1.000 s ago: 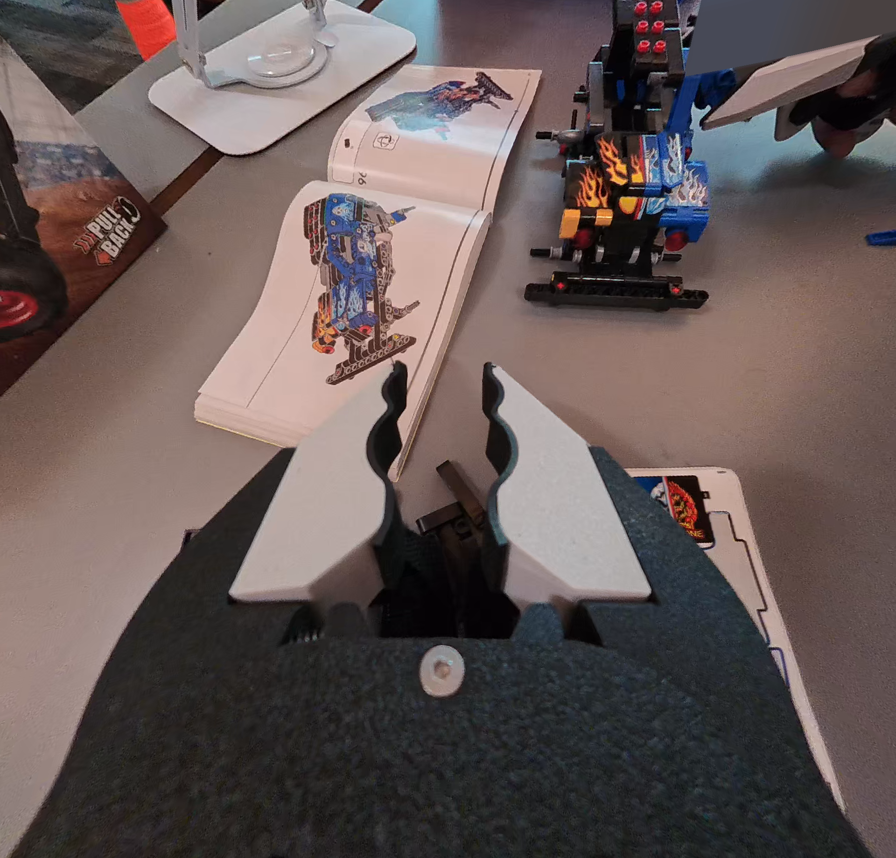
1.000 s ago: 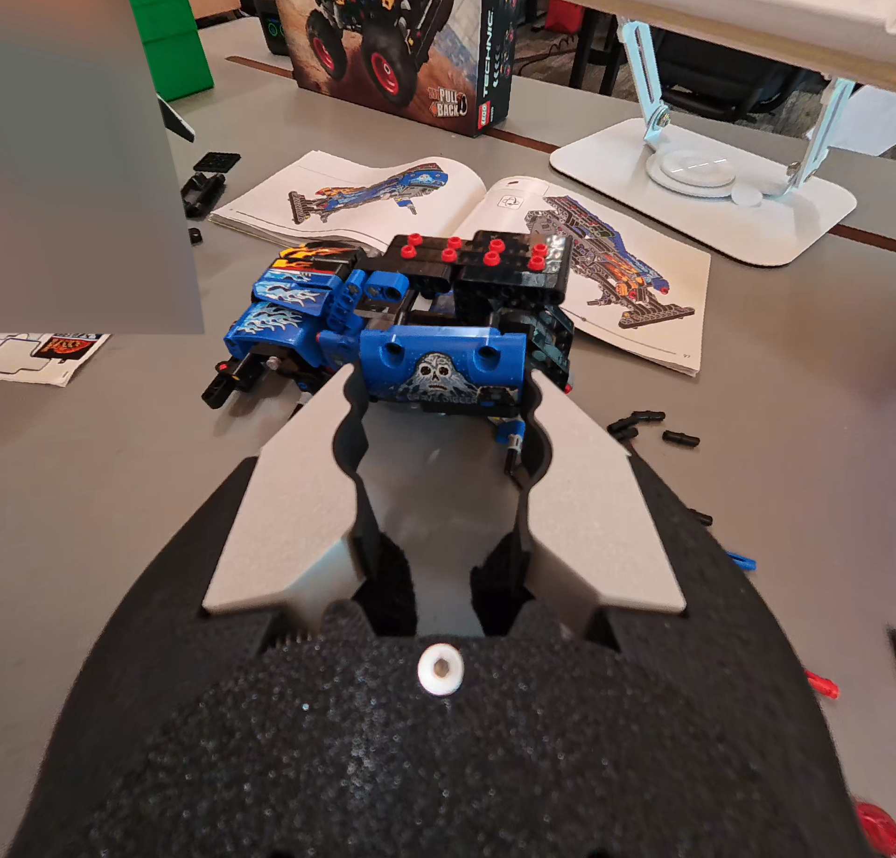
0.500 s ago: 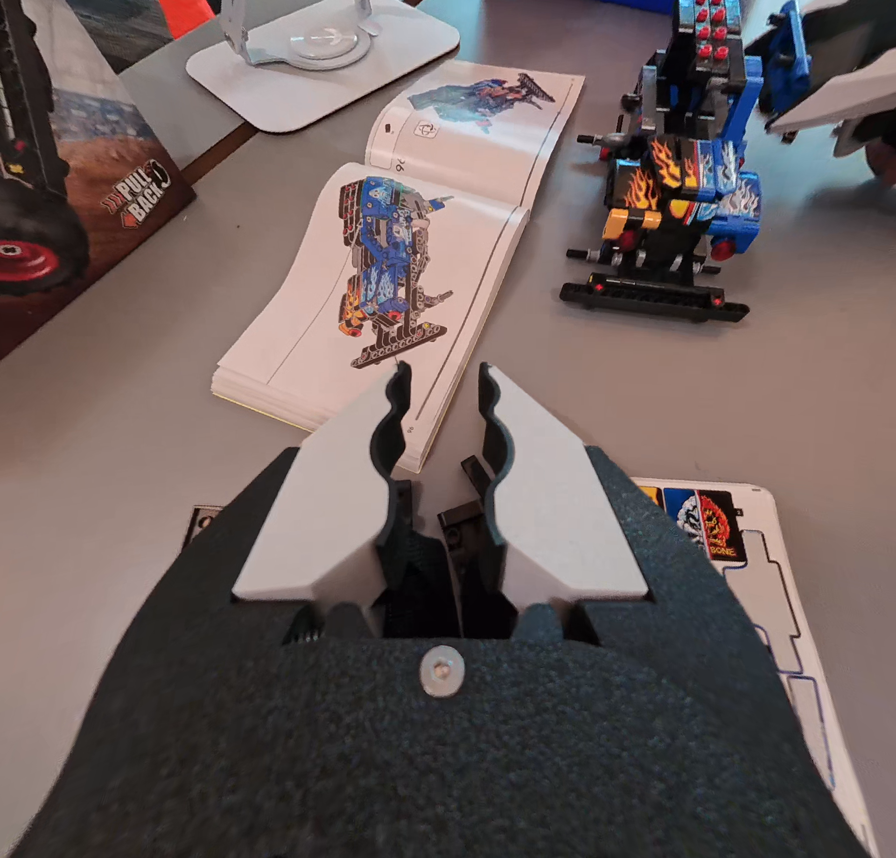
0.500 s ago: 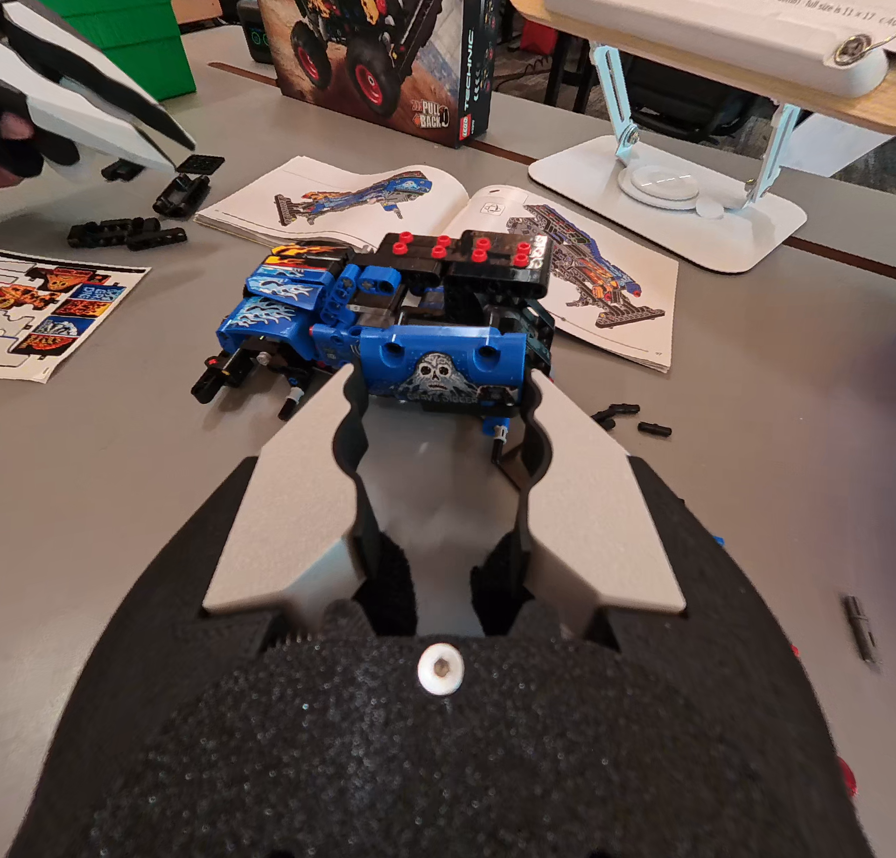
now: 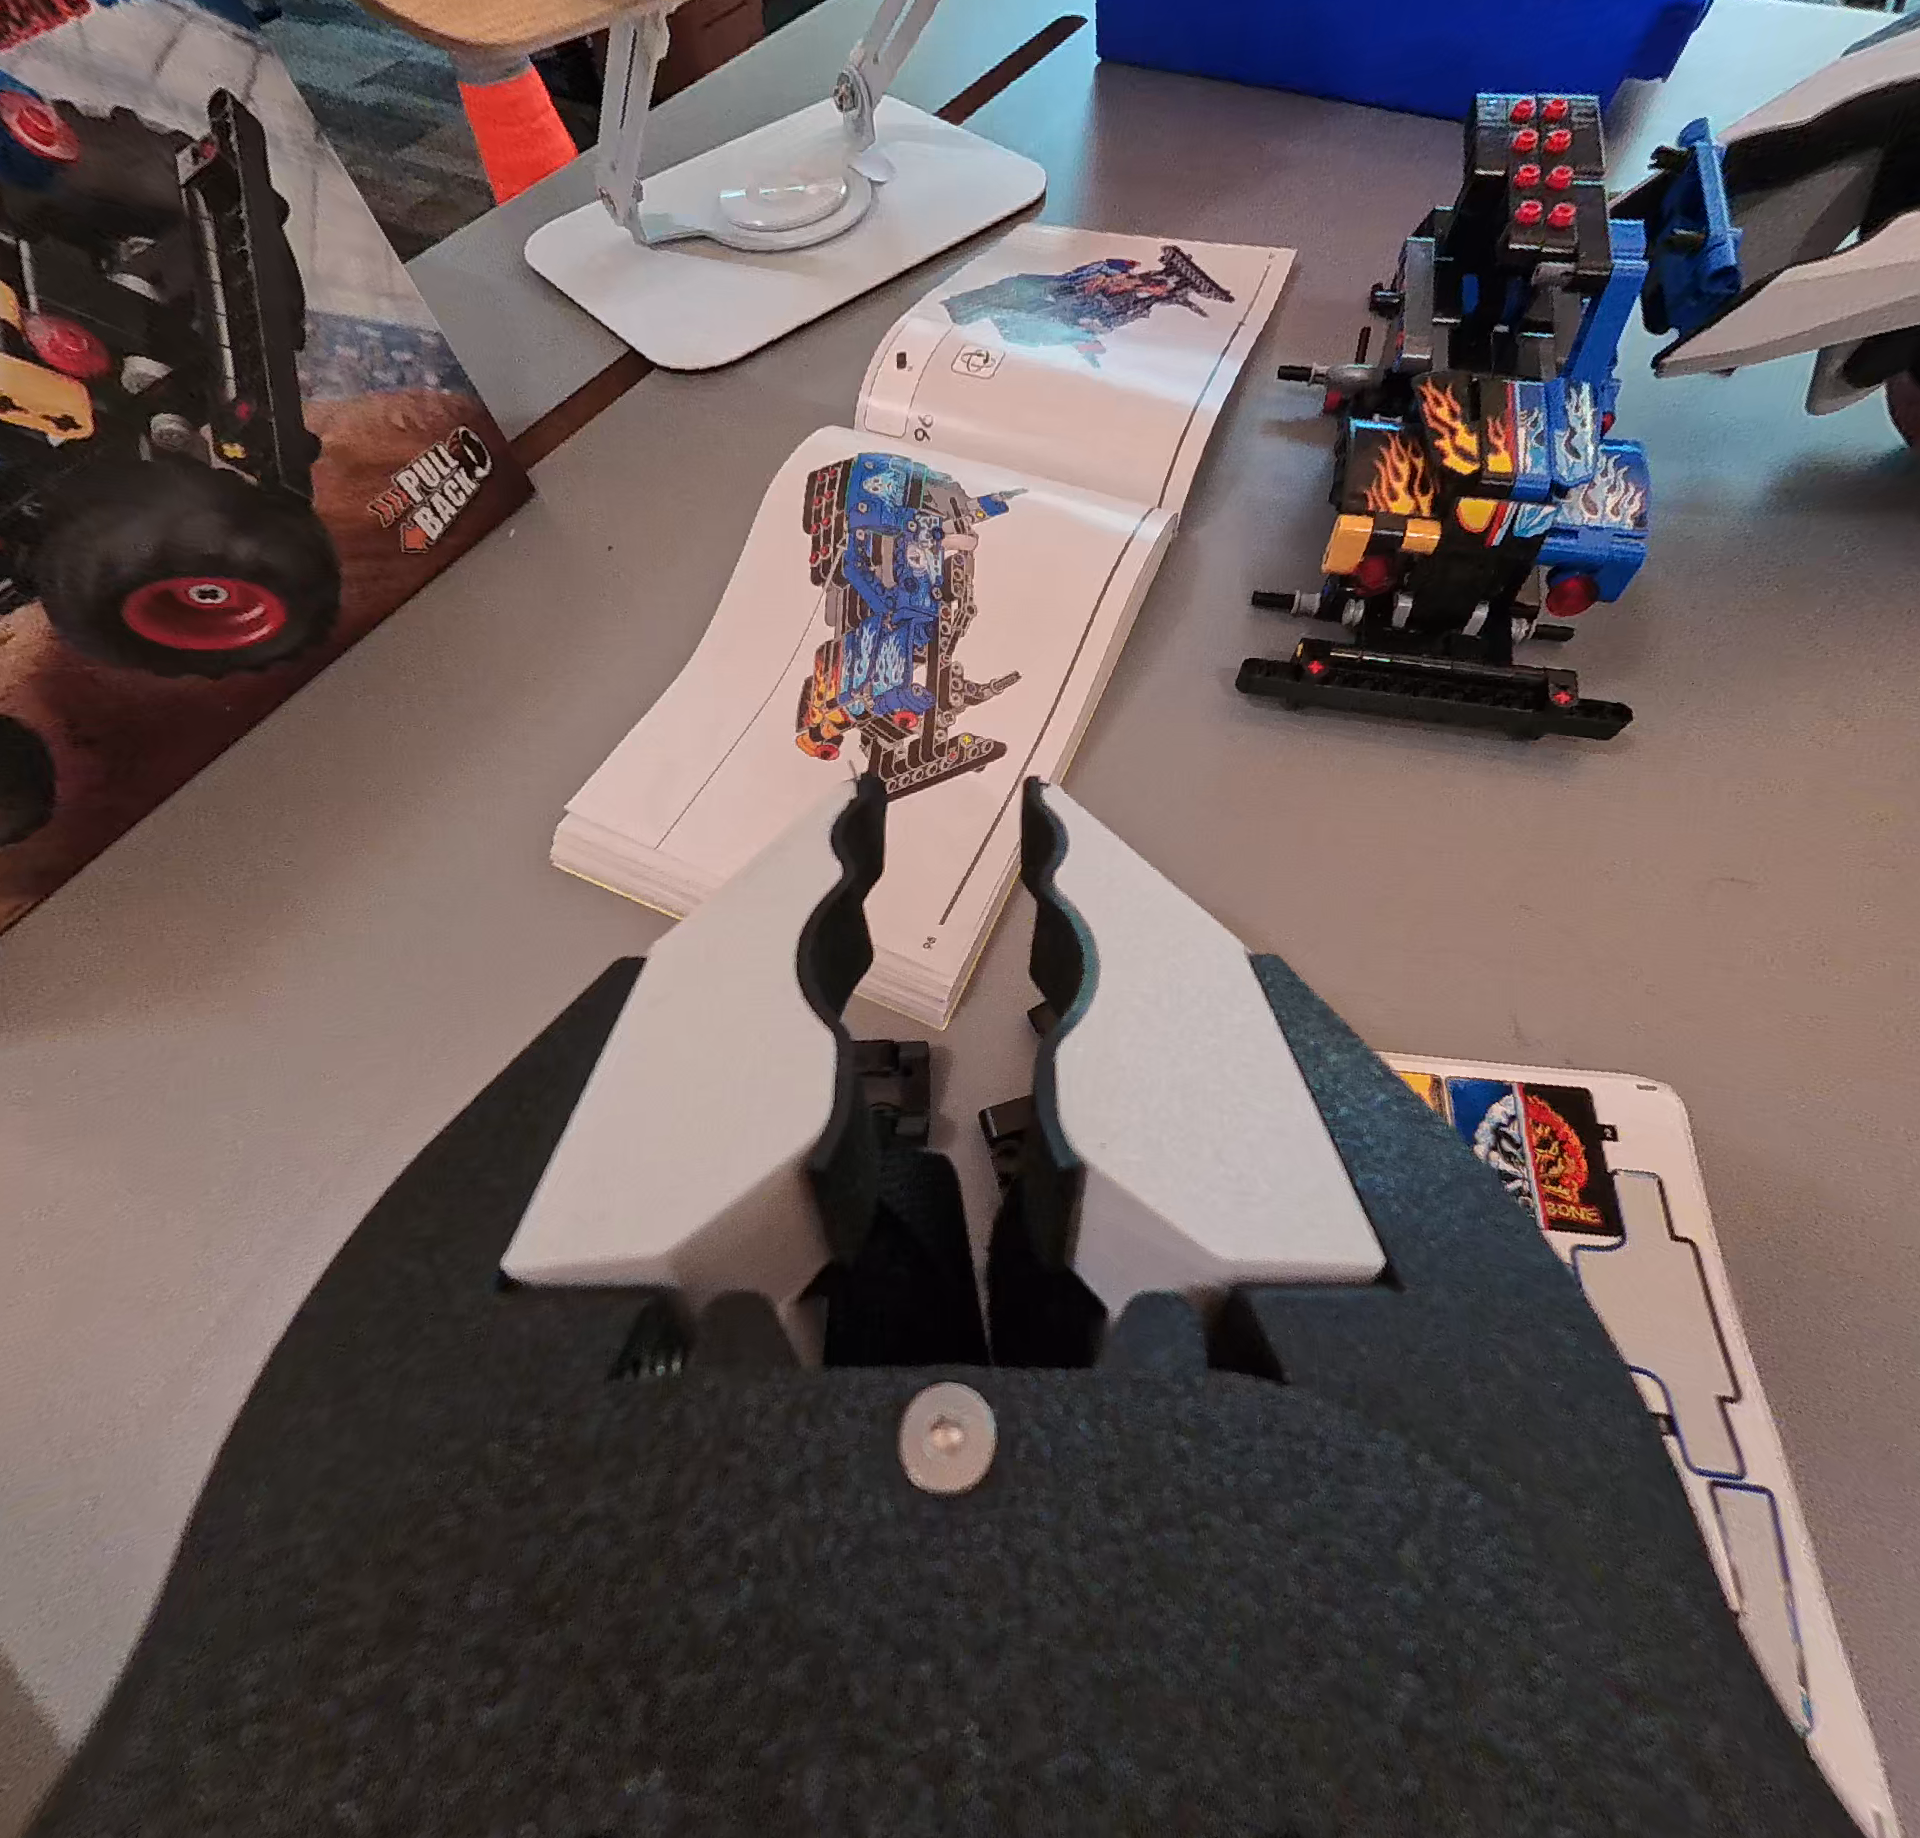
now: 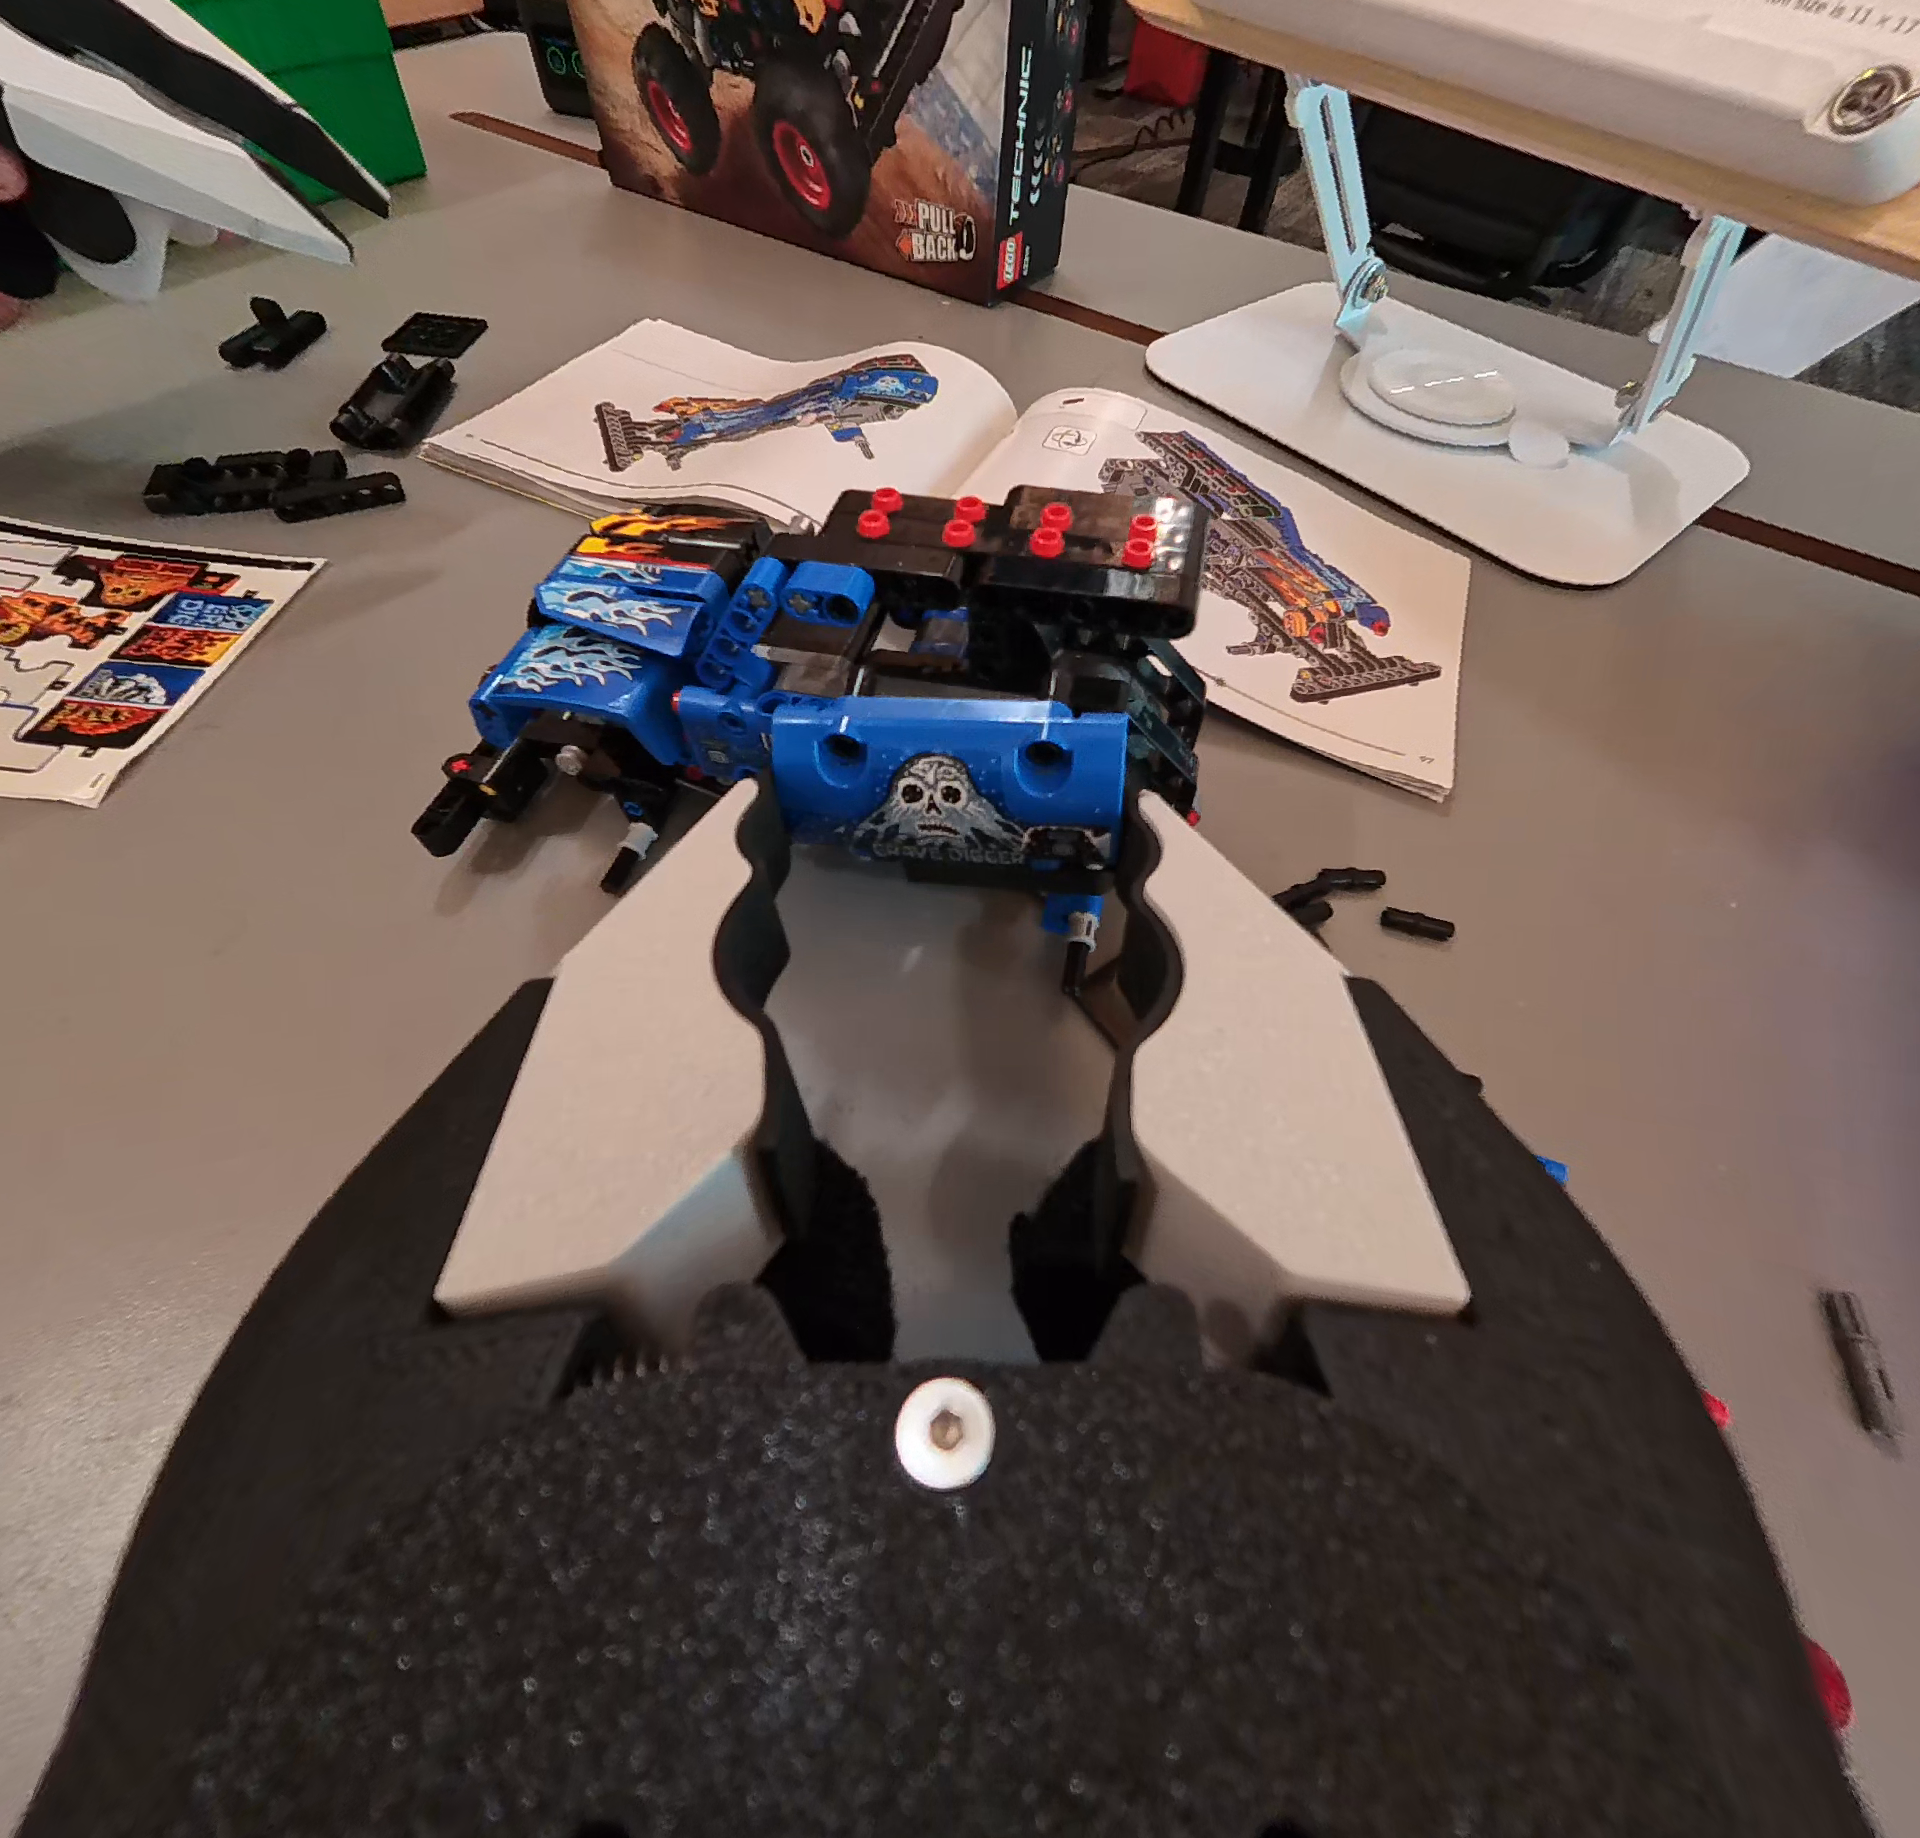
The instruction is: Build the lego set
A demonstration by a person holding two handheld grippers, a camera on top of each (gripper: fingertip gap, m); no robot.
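Right wrist view: right gripper low over the grey table, jaws spread wide, tips just either side of the skull-printed blue side panel of the half-built blue-and-black lego truck; touching or not, can't tell. Eight red studs on its black roof. Truck sits at table centre, just in front of the open white instruction booklet. Left wrist view: left gripper above the booklet's near corner, jaws a narrow gap apart, nothing between them. One printed set box, one sticker sheet, both lettered. Loose black lego pieces beside the sheet, about five visible. One white stand behind
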